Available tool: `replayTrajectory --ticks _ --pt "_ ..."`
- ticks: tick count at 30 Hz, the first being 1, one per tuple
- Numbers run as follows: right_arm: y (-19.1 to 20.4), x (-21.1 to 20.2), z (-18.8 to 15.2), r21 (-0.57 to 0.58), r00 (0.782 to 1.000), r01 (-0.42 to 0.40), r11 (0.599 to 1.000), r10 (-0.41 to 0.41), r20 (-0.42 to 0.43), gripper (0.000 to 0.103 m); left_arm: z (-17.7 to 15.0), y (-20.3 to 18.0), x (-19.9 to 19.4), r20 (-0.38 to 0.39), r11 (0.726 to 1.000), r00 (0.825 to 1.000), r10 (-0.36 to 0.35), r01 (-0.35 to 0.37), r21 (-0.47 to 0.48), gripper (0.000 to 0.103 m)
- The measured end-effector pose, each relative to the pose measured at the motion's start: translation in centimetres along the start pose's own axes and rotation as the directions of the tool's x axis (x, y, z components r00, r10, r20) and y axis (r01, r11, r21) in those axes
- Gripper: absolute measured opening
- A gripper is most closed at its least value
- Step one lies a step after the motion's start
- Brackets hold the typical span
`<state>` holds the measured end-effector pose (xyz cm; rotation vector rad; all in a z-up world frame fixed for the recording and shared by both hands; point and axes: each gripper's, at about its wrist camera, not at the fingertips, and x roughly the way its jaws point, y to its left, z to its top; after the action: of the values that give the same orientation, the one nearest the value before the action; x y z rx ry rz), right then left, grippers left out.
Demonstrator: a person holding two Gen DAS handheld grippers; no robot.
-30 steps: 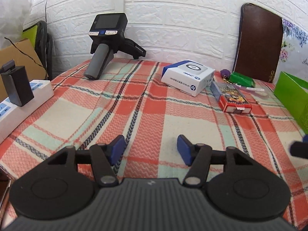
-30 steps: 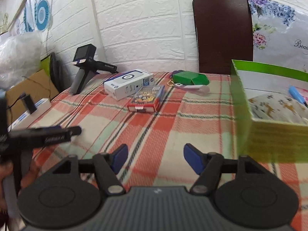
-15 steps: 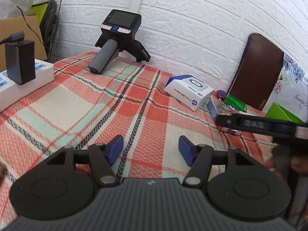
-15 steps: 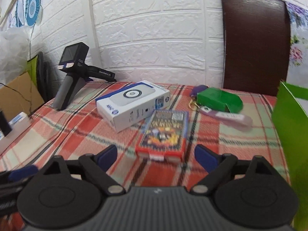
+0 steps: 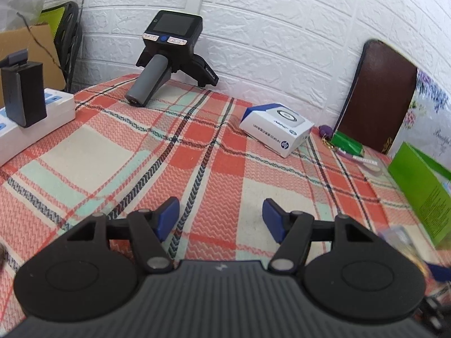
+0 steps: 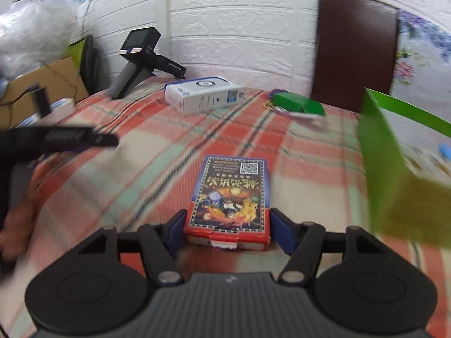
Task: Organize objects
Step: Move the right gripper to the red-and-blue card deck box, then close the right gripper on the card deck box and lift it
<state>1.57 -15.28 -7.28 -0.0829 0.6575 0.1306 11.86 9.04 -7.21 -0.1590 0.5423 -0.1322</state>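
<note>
A red and blue card box [image 6: 231, 194] sits between the blue pads of my right gripper [image 6: 227, 229]. The jaws are closing and both pads press on its sides. The view behind it is blurred with motion. Just to its right stands the open green box [image 6: 380, 174], also at the right edge of the left wrist view as the green box [image 5: 420, 180]. My left gripper [image 5: 221, 219] hangs over the plaid tablecloth [image 5: 141, 155], its jaws opening with nothing between them. A white box [image 5: 277, 129] and a green pouch [image 5: 346, 143] lie further back.
A black handheld device [image 5: 166, 56] leans by the white brick wall. A white power strip [image 5: 33, 124] with a black charger [image 5: 22, 93] lies at the left edge. A brown chair back [image 5: 377, 95] stands behind the table. A hand [image 6: 14, 225] shows at the left.
My right gripper reached the card box, closed on it and carried it back beside the green box. The box is gone from its place near the white box. The left gripper rolled slightly and opened a little.
</note>
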Motion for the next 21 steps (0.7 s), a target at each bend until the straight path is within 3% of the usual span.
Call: replayTrajectory --ticks 2,3,4,5,9,11,13,15,16,18,19,20,21 --pt "-0.3 -2.4 -1.6 0.0 0.999 0.032 0.999 -0.032 0.014 0.063 0.1 -0.9 0.1 -0.02 0.998 0.999 0.031 -0.03 0.058 0.069" --pt "-0.6 -3.2 -2.1 0.013 0.999 0.039 0.999 -0.039 0.017 0.07 0.2 -1.5 0.0 -0.033 0.995 0.998 0.052 -0.049 0.089 0.069" --pt "-0.9 -3.7 -2.4 0.023 0.999 0.033 0.999 -0.033 0.011 0.083 0.3 -2.2 -0.3 -0.052 0.993 0.997 0.064 -0.059 0.104 0.068" --pt "-1.1 -4.2 -2.6 0.028 1.0 0.019 0.999 -0.019 0.011 0.084 0.4 -2.9 -1.0 -0.072 0.994 0.996 0.055 -0.048 0.099 0.067" --pt "-1.8 -5.5 -2.9 0.054 0.999 0.002 0.999 -0.005 0.037 0.085 0.2 -7.1 -4.4 -0.166 0.989 0.979 -0.12 0.132 0.061 0.066" --pt "-1.9 -5.7 -3.2 0.068 0.999 -0.017 0.998 0.015 0.037 0.085 -0.4 -9.3 -5.1 -0.245 0.974 0.949 -0.198 0.218 0.06 0.068" --pt "-1.8 -5.7 -3.2 0.059 0.999 -0.022 0.998 0.02 0.042 0.086 -1.3 -11.2 -4.8 -0.353 0.952 0.896 -0.269 0.302 0.043 0.068" --pt "-1.7 -5.3 -3.3 0.04 0.999 -0.022 0.999 0.021 0.036 0.085 -2.3 -12.4 -4.0 -0.423 0.941 0.854 -0.303 0.337 0.007 0.068" --pt "-1.6 -4.9 -3.4 0.029 0.999 -0.02 0.999 0.019 0.027 0.079 -2.8 -13.0 -3.8 -0.421 0.943 0.857 -0.298 0.332 0.009 0.071" --pt "-1.4 -4.5 -3.4 0.003 0.999 -0.023 1.0 0.022 0.028 0.065 -3.3 -14.5 -4.0 -0.406 0.94 0.871 -0.277 0.333 0.073 0.063" --pt "-1.3 -4.4 -3.4 -0.001 0.999 -0.021 1.0 0.021 0.025 0.065 -3.3 -14.9 -3.9 -0.409 0.931 0.86 -0.303 0.36 0.067 0.039" --pt "-1.4 -4.5 -3.4 0.008 0.999 -0.02 1.0 0.02 0.028 0.064 -3.1 -15.2 -3.8 -0.43 0.922 0.839 -0.335 0.385 0.033 0.036" --pt "-1.7 -4.7 -3.3 0.027 0.999 -0.03 0.999 0.029 0.038 0.064 -2.7 -15.5 -3.9 -0.438 0.928 0.84 -0.32 0.372 0.036 0.036"
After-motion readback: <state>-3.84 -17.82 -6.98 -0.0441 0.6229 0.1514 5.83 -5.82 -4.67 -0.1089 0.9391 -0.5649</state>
